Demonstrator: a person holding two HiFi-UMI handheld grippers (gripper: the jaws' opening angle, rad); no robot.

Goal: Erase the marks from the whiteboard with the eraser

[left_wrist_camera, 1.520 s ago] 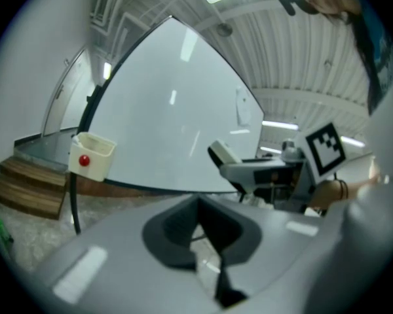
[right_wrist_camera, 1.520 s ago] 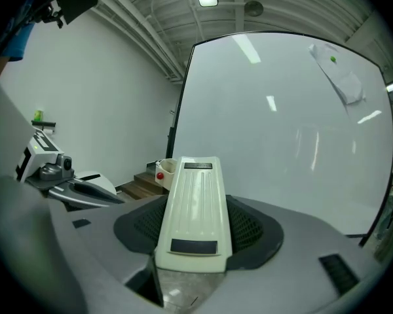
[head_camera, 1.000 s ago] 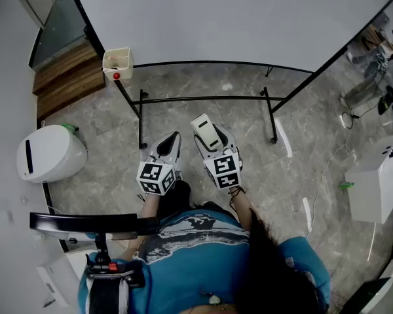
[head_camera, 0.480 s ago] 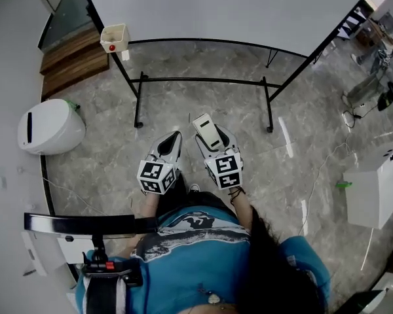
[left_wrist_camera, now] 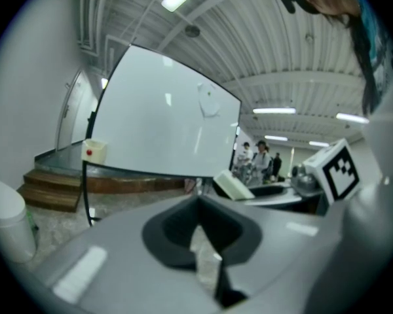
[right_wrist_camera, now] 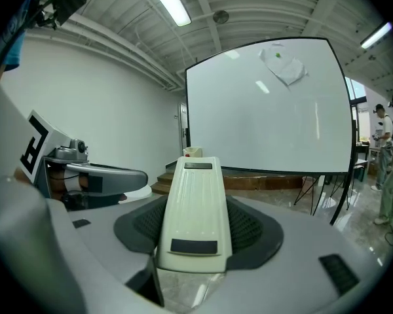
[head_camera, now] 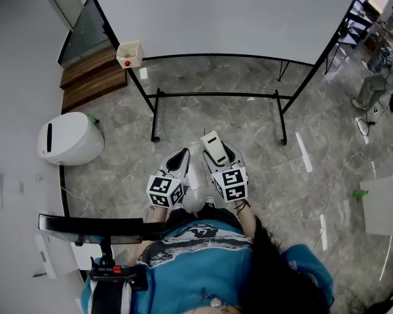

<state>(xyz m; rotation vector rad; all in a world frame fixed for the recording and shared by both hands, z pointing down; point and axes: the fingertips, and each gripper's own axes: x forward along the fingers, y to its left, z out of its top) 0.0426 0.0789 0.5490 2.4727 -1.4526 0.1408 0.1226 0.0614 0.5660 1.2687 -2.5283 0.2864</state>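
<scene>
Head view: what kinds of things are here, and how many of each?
Grippers: 2 (left gripper, right gripper)
Whiteboard: 1
Eraser: 1
White bin: 1
Cream box: 1
Total: 6

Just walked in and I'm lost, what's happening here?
A person stands facing the whiteboard, back from it. Their right claw is shut on the eraser; the left claw is shut and empty. A faint mark shows near the board's top, and the eraser is not touching the board.
</scene>
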